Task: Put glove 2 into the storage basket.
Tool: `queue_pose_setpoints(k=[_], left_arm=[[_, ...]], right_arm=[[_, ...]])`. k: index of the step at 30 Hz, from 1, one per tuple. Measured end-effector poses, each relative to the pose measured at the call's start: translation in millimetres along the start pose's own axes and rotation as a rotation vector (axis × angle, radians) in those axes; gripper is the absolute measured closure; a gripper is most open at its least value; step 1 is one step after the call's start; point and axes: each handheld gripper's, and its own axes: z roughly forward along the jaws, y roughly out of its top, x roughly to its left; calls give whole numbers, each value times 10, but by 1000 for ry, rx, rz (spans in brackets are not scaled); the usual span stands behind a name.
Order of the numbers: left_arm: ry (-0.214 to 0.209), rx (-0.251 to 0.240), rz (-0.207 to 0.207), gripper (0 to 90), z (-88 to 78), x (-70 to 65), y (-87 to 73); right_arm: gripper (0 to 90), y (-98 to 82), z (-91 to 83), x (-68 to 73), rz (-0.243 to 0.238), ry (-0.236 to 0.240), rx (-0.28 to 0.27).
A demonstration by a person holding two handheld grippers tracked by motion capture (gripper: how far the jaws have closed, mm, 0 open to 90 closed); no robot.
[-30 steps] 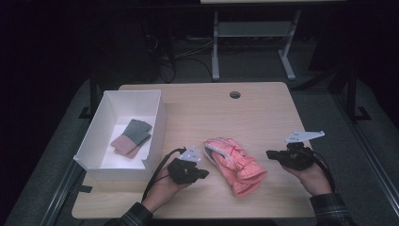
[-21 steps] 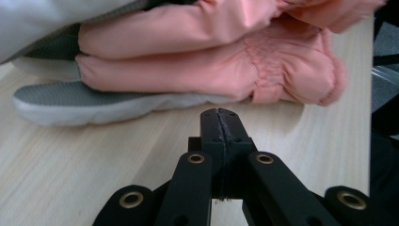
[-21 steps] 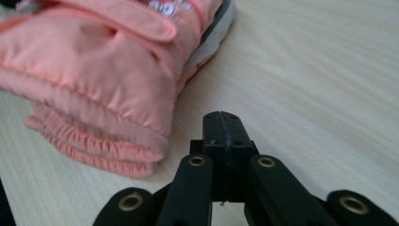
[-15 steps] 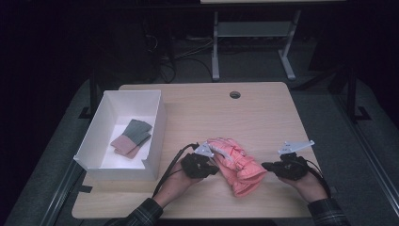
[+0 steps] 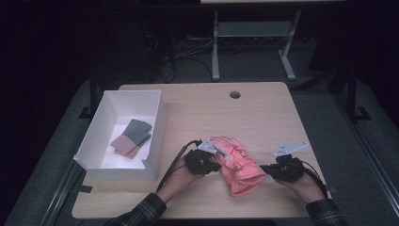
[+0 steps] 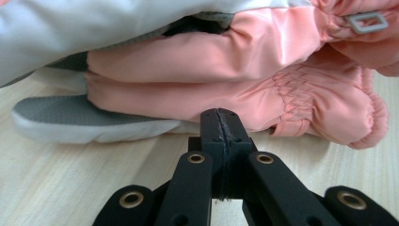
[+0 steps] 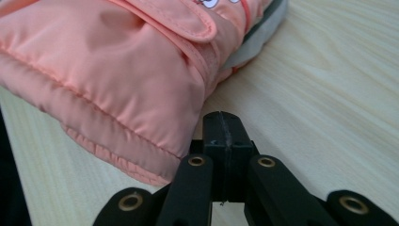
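- 2 grippers, both w/ jaws pressed together, nothing between them
- L gripper (image 5: 217, 165) at the near-left edge of the gloves (image 5: 237, 164), tip right against the fabric; in L gripper view its closed tip (image 6: 220, 123) sits just before the pink cuff, touching or nearly – can't tell
- R gripper (image 5: 262, 168) just beside the gloves' near-right end; in R gripper view the tip (image 7: 221, 126) is at the hem corner, wood showing beside it
- Gloves: pink pair, stacked as 1 bundle, near-centre of table (image 5: 197, 113), between the 2 grippers; L gripper view shows 2 layers, so 2 gloves
- 1 white box (image 5: 120, 136) at table's left, open top; inside 2 folded cloths (image 5: 131, 138), grey-green over pinkish
- 1 round hole (image 5: 235, 94) far side of tabletop
- 2 hands: L hand (image 5: 181, 178) and R hand (image 5: 301, 181), plaid sleeves at bottom edge
- High view gives box, cloths, whole layout; gripper views don't
- L gripper view adds grey palm patch (image 6: 84, 117), buckle (image 6: 367, 21), elastic wrist gathers
- R gripper view adds strap flap (image 7: 179, 19) and stitched hem
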Motion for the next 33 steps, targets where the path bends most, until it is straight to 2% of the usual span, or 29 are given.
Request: queue_pose_setpoints(k=[4,6,8,10,13,14,18,21,24,28,33], left_arm=[[5,6,3,896,-19,29,-11],[6,2,-10,896,-16,28,-22],[3,11,-1,896,-17,26,-32],[-2,13,-4,896,-16,-3,-42],[-17,18,5,896,-40,-57,-70],[-33,19,8,896,-65,-97,-93],[-81,38,39,896,-123,-240,-156],[-97,45,49,896,-74,-286,-135],[-114,52,62,896,-14,-314,-115],[-113,52,77,896,5,-345,-98],[-112,53,72,897,14,-343,-92]], right_arm=[[899,15,27,58,-17,24,15],[899,25,55,97,-34,36,24],[899,38,94,152,-44,48,39],[899,49,121,188,-65,47,52],[899,50,109,239,-70,35,65],[899,41,100,239,-78,31,62],[899,-26,-3,242,-55,18,48],[899,-64,-49,255,-37,14,43],[899,-62,-72,281,-56,15,33],[899,-33,-120,318,-67,14,10],[899,4,-153,367,-76,18,-11]])
